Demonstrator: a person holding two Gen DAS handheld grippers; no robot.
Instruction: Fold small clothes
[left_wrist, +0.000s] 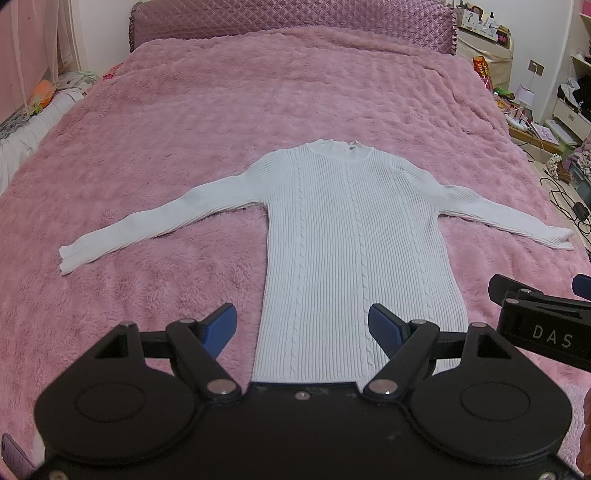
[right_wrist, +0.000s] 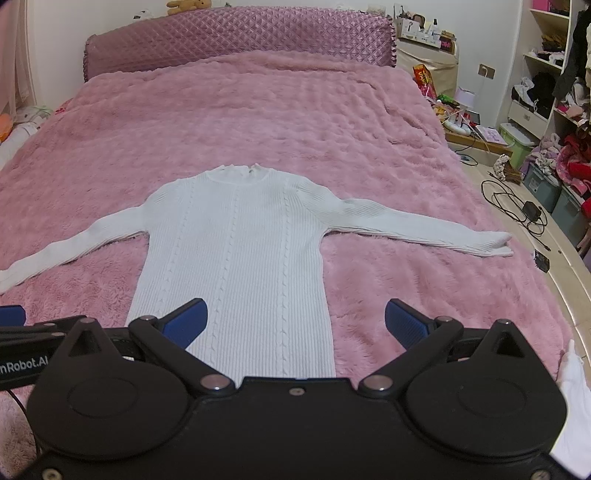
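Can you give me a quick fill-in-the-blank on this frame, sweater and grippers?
1. The white sweater lies flat on a ____ fluffy blanket.
2. Both sleeves are spread ____ from the body.
3. The left gripper and right gripper both have jaws ____.
4. The collar points toward the ____.

Missing: pink; outward; open; headboard

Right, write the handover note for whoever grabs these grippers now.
Left gripper: open, holding nothing, above the sweater's hem.
Right gripper: open, holding nothing, above the hem's right side.
Sweater: white, flat on the pink blanket, collar toward the headboard, both sleeves spread out sideways.
Done: sweater laid out.
Left: every fold; probably sleeves in first, then hem up toward the collar.
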